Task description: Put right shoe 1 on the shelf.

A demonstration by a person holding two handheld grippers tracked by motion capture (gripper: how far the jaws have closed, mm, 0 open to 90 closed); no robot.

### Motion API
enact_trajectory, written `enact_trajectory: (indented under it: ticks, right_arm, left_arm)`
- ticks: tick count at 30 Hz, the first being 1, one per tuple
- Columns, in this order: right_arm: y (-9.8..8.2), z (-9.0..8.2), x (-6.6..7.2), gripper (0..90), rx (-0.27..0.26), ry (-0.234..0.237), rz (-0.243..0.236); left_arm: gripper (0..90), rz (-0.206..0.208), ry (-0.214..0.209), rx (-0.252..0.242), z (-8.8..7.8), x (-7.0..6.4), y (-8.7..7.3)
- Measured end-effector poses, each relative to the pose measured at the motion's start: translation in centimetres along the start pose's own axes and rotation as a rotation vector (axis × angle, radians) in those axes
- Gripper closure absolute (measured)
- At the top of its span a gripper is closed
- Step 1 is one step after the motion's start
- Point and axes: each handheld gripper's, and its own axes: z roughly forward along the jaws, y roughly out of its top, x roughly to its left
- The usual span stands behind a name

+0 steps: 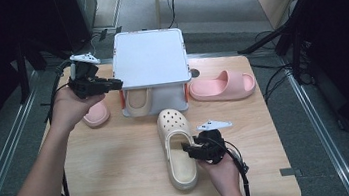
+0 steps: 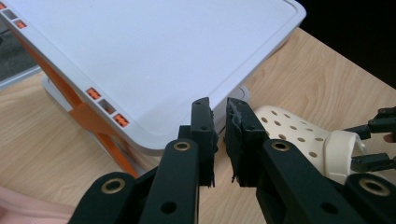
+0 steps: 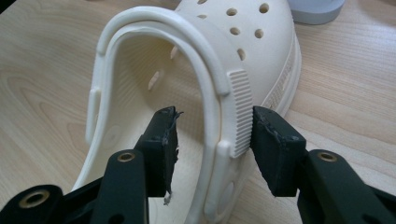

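A cream clog (image 1: 173,123) lies toe-away in the middle of the wooden table (image 1: 121,175). My right gripper (image 1: 186,149) stands open astride its right side wall near the heel. In the right gripper view (image 3: 215,114) the outer pad touches the strap's ribbed end and the inner pad hangs free inside the shoe (image 3: 210,28). My left gripper (image 1: 118,83) hovers at the left front corner of a white rack (image 1: 150,58). Its jaws (image 2: 219,109) are nearly together with a narrow gap and nothing between them, above the rack's top (image 2: 154,56).
A second cream clog (image 1: 138,101) sits under the rack's shelf between orange legs. One pink slipper (image 1: 221,86) lies right of the rack. Another pink slipper (image 1: 96,115) lies left of it, partly behind my left hand. The table's far right has free room.
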Motion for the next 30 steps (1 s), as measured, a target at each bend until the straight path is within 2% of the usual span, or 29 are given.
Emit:
enact_trajectory:
  ticks: [3, 6, 9, 11, 13, 21, 27, 30]
  right_arm:
    - [0.1, 0.5, 0.0, 51.6, -0.002, -0.018, 0.015]
    - [0.2, 1.0, 0.2, 51.6, 0.004, -0.062, 0.002]
    - [0.3, 1.3, 0.0, 58.6, 0.010, -0.087, 0.003]
    - [0.5, 1.3, -0.3, 59.5, 0.011, -0.074, 0.025]
    - [0.5, 1.2, -0.4, 63.5, 0.006, -0.084, 0.028]
    - [0.9, 1.0, -0.8, 74.3, -0.016, -0.141, 0.024]
    - [2.1, 0.5, -1.9, 76.5, -0.034, -0.113, 0.091]
    - [3.1, 0.3, -1.9, 76.6, -0.045, -0.118, 0.080]
  left_arm:
    - [81.1, -0.015, 0.009, -0.009, 0.1, 0.7, 0.2]
    - [80.7, -0.010, 0.035, -0.030, 0.3, 1.2, 0.3]
    - [81.4, 0.000, 0.054, -0.006, 0.9, 1.6, 0.3]
    - [81.7, -0.001, 0.061, 0.003, 1.3, 1.8, 0.3]
    - [81.7, 0.002, 0.072, 0.022, 1.5, 1.8, 0.2]
    - [81.7, 0.026, 0.092, 0.022, 1.7, 1.5, 0.2]
    - [81.7, 0.021, 0.090, 0.021, 1.7, 1.6, 0.1]
    - [81.7, 0.021, 0.089, 0.020, 1.7, 1.6, 0.1]
